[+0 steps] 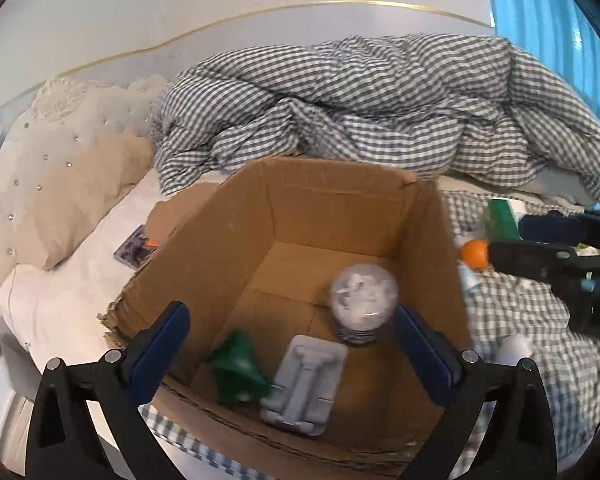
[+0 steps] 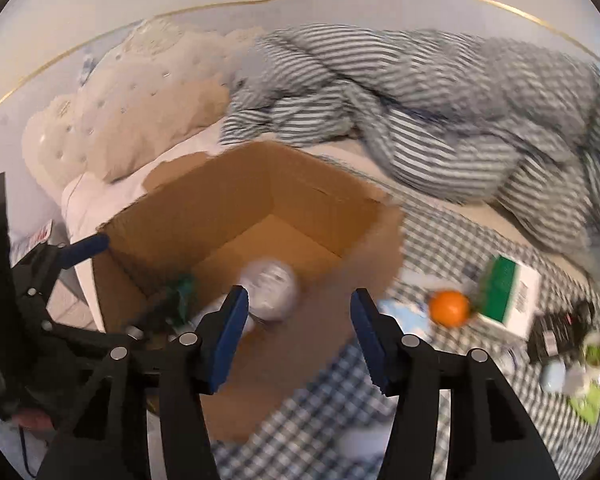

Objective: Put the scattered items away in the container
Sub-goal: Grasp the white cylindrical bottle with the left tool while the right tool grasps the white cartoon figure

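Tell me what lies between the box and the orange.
In the right wrist view, between the box and the orange lie checked bedding and a small pale blue-white item, too blurred to identify.

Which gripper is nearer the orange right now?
Right. The right gripper, jaws open, hangs beside the cardboard box with the orange just off to its right. The left gripper is over the box's inside, farther away.

- Left gripper (image 1: 292, 344): jaws apart, above cardboard box (image 1: 332, 208).
- Box floor: green toy (image 1: 238, 372), grey stand (image 1: 304, 384), clear globe (image 1: 364, 300).
- Orange (image 1: 474, 254) beside box's right wall.
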A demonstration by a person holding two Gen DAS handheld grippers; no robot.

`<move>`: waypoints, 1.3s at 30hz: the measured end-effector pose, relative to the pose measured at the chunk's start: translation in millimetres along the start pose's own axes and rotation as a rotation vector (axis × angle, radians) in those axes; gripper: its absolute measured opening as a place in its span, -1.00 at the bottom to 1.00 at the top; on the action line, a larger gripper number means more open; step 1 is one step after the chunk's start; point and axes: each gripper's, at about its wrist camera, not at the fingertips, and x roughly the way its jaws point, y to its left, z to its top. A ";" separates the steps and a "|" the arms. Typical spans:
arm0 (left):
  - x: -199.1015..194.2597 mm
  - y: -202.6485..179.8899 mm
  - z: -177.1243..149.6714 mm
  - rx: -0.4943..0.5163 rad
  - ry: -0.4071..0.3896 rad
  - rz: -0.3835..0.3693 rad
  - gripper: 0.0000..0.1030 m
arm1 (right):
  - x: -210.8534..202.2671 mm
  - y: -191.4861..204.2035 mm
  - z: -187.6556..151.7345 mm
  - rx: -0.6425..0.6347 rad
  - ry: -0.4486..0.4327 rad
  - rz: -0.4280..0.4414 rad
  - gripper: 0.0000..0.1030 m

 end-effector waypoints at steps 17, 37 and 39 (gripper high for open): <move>41.0 -218.3 -52.5 0.281 0.058 -0.317 1.00 | -52.4 -248.4 -148.1 0.405 0.131 -0.363 0.03; 94.1 -232.4 -89.8 0.297 0.303 -0.363 0.28 | 32.4 -328.3 -139.9 0.384 0.172 -0.442 0.01; 94.3 -233.9 -88.9 0.289 0.320 -0.364 0.28 | 43.5 -330.8 -141.1 0.397 0.192 -0.419 -0.19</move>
